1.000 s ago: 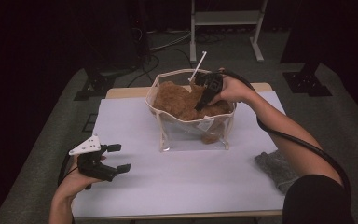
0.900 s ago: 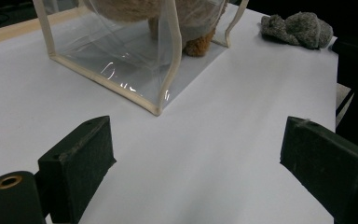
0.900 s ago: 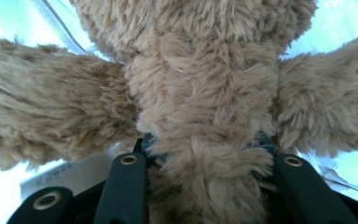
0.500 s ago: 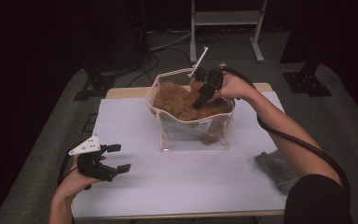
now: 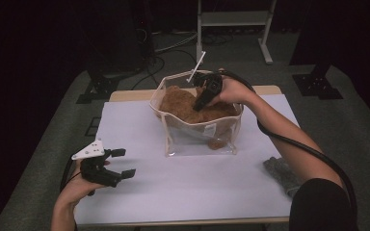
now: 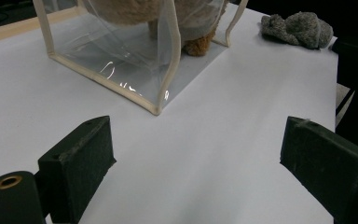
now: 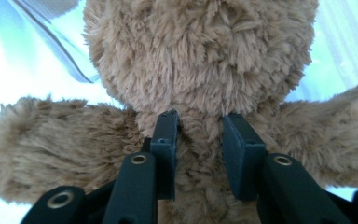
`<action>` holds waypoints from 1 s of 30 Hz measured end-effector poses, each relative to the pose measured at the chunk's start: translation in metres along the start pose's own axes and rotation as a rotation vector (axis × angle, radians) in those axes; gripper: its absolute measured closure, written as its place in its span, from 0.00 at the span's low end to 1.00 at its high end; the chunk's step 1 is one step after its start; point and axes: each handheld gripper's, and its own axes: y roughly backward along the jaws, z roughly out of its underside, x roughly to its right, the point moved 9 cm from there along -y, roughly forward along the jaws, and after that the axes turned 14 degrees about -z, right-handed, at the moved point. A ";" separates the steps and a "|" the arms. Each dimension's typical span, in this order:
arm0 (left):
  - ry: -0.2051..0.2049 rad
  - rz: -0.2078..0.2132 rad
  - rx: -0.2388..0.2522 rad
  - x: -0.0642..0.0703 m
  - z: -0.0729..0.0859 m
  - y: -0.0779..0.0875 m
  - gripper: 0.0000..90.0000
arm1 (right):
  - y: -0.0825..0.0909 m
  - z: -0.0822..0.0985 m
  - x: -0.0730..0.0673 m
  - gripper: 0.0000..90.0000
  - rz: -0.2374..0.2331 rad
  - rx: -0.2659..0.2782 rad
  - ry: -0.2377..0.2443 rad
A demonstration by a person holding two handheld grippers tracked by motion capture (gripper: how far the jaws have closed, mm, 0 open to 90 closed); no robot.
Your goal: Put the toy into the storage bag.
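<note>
Right gripper (image 5: 203, 98) is down inside the clear bag (image 5: 200, 139), fingers (image 7: 165, 154) clamped on the neck fur of the brown teddy bear (image 7: 200, 70); they have just been closing, with plush pinched between them. In the right gripper view the bear's head sits at 12 o'clock above the fingers, an arm spreading off at 9 and another at 3. In the high view the teddy bear (image 5: 180, 103) fills the upper part of the bag, one foot showing through the clear front wall near the bottom. Bag stands upright on the white counter (image 5: 183, 187), toward 12 o'clock from centre, mouth open, cream trim along the edges. A white stick (image 5: 197, 65) pokes up at the bag's far rim, just beside the right hand (image 5: 233, 91). Left gripper (image 5: 115, 163) rests at about 8 o'clock on the counter, well apart from the bag, fingers (image 6: 81, 154) spread wide with nothing between them, only bare counter. In the left gripper view the bag's near corner (image 6: 156, 109) is at 12 o'clock. A grey crumpled cloth (image 5: 282, 173) lies at 4 o'clock near the counter edge, by the right forearm.
</note>
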 end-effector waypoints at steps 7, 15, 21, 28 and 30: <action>0.000 -0.002 0.001 -0.001 0.000 0.001 0.10 | -0.015 0.008 0.004 0.78 -0.001 -0.066 -0.031; -0.001 -0.007 0.002 -0.001 0.001 0.002 0.10 | -0.018 0.008 0.006 0.76 -0.007 -0.067 -0.042; 0.000 -0.003 0.005 0.001 0.000 0.002 0.10 | 0.009 -0.001 -0.003 0.63 0.010 0.031 -0.017; -0.008 -0.002 -0.002 0.002 0.000 -0.001 0.10 | 0.034 0.008 -0.011 0.55 0.002 0.124 -0.026; -0.010 -0.002 -0.003 0.003 0.000 -0.002 0.10 | 0.040 0.011 -0.013 0.54 -0.002 0.149 -0.024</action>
